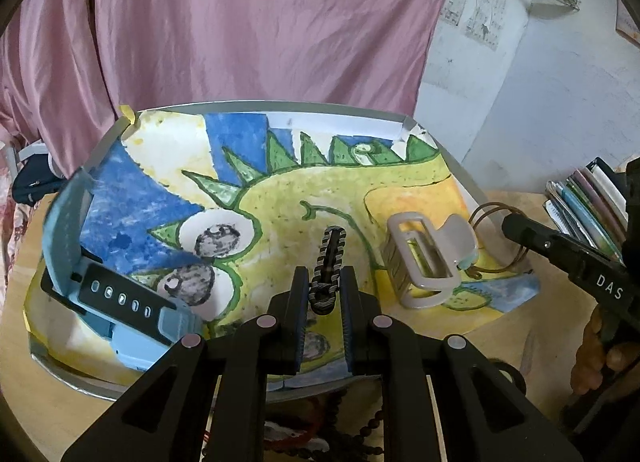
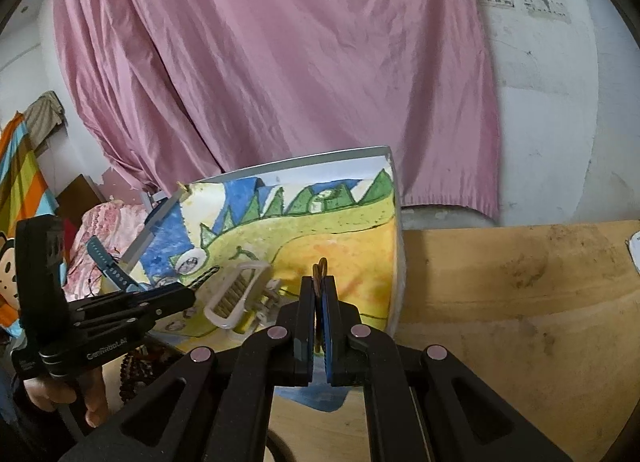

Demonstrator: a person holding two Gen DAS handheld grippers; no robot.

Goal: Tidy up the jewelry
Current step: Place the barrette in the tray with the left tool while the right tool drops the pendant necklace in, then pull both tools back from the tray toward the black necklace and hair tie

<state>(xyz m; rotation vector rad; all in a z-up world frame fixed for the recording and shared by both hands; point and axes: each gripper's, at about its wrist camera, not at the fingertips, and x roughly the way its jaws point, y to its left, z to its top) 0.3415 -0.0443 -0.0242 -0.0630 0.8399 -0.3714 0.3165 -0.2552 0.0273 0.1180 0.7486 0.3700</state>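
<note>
Pink curtain hung behind wooden worktop. Shallow tray, lined with painted dinosaur picture, sat on worktop. Blue watch lay at tray's left side, strap arched up along wall. Beige hair claw rested right of centre on picture. Left tongs clamped near end of black-and-white braided band, band lying on picture. Right tongs pinched brown hair tie at tray's right edge. Dark bead string lay on worktop below tray.
</note>
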